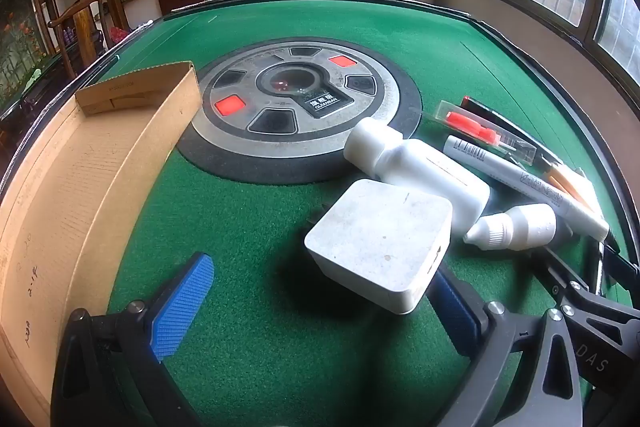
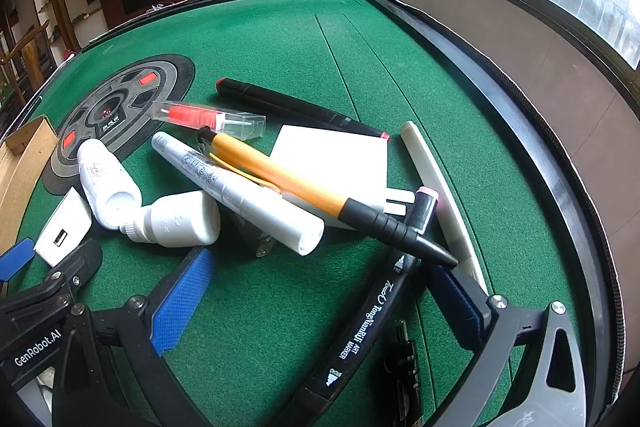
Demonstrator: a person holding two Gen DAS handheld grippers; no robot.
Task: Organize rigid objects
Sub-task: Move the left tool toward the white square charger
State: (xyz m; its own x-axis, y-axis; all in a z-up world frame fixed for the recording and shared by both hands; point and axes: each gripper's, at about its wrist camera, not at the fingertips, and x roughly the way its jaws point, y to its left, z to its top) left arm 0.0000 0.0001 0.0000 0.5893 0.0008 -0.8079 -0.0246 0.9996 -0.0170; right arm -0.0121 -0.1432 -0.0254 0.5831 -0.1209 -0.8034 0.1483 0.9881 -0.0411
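Observation:
A pile of rigid objects lies on the green felt table (image 1: 248, 219). My left gripper (image 1: 320, 291) is open, its right finger beside a white square charger (image 1: 380, 243); the left blue pad (image 1: 184, 303) stands apart. Behind it lie a white bottle (image 1: 416, 167), a small dropper bottle (image 1: 516, 227), a white marker (image 1: 520, 183) and a clear case with a red part (image 1: 480, 131). My right gripper (image 2: 320, 299) is open around a black art marker (image 2: 360, 335). An orange pen (image 2: 304, 187), white marker (image 2: 236, 191), white adapter (image 2: 336, 163) and dropper bottle (image 2: 180, 219) lie ahead.
An open cardboard box (image 1: 60, 187) stands at the left, with its corner in the right wrist view (image 2: 24, 151). A round grey panel with red buttons (image 1: 296, 103) sits mid-table. A long black marker (image 2: 296, 107) and a white stick (image 2: 436, 187) lie near the table's raised black rim (image 2: 540, 187).

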